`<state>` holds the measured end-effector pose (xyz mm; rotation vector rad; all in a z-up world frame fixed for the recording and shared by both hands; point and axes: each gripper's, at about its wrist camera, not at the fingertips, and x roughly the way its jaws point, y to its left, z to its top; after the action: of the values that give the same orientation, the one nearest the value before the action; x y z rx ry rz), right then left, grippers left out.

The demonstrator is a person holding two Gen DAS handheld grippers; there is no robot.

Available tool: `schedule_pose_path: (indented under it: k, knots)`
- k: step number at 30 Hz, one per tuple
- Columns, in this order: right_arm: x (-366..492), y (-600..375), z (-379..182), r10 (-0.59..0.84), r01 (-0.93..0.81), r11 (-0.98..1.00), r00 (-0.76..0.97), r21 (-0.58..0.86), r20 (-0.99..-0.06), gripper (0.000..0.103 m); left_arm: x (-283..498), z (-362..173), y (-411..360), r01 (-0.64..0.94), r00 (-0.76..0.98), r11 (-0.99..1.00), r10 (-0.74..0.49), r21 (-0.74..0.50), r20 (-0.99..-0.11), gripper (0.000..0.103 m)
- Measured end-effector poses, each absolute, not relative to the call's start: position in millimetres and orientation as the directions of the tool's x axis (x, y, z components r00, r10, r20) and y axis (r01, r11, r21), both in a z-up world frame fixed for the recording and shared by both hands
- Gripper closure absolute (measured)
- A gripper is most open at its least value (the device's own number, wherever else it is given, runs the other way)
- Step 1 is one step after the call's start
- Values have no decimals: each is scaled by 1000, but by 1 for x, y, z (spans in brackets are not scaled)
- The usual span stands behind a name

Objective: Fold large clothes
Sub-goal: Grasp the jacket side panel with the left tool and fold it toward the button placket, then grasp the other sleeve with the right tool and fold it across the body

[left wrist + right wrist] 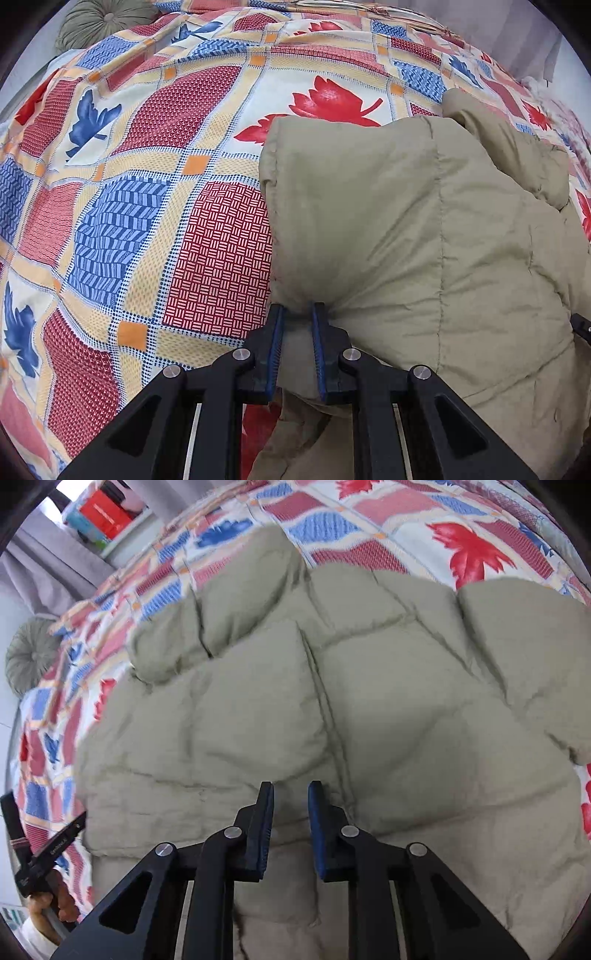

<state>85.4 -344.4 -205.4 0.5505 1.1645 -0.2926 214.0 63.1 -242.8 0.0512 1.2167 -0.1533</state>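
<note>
Left gripper (298, 310) pinches the jacket (424, 236) edge on the bed (155, 206); your right gripper (291, 788) looks nearly closed, empty. That thin pinch could slip off puffy fabric.

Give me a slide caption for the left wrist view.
Left tongs pinch the edge of an olive puffer jacket on a patchwork bedspread.

Patterned bed cover (155, 221), khaki quilted jacket (406, 221), round cushion (99, 22)
</note>
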Motion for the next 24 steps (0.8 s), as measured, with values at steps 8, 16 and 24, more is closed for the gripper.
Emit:
schedule_pose_path:
  k: [8, 16, 24]
  knots:
    - [45, -373, -198, 68, 543, 792, 376, 279, -924, 88, 204, -205, 53, 189, 356, 982, -62, 7, -932, 85]
    - [-20, -398, -171, 129, 597, 703, 427, 386, -895, 52, 151, -166, -4, 268, 332, 961, -162, -71, -929, 85]
    - [-80, -431, -160, 144, 656, 610, 460, 445, -876, 44, 105, -162, -91, 359, 245, 920, -252, -154, -936, 3]
